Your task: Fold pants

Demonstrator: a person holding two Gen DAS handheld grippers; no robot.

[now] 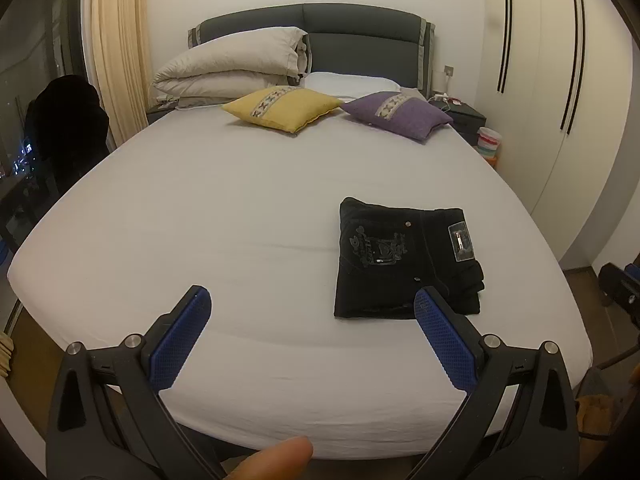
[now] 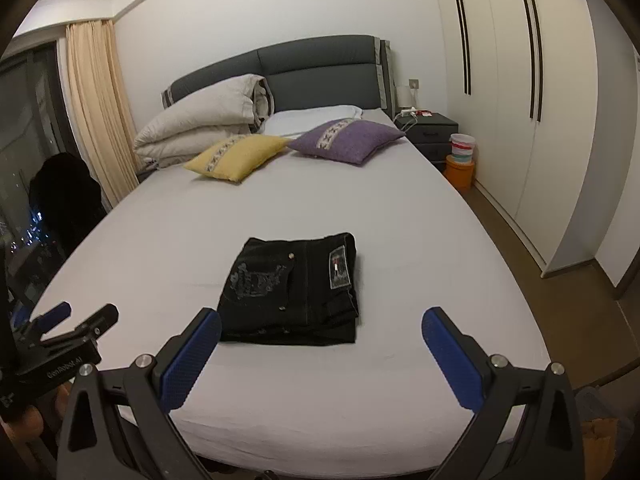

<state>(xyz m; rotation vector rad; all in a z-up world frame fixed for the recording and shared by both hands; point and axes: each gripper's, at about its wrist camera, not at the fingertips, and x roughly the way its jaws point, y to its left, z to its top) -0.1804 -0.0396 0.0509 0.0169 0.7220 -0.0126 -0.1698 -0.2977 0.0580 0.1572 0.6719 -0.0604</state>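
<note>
Both grippers, left (image 1: 312, 328) and right (image 2: 320, 344), stand wide open and empty, clear of the pants (image 2: 294, 290), which lie folded compactly on the bed (image 2: 248, 400) near its foot, so folding appears complete.

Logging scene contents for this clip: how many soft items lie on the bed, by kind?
Folded black pants: 1
Throw cushions: 2, yellow cushion and purple cushion
Folded duvet: 1
White pillow: 1
Total: 5
</note>
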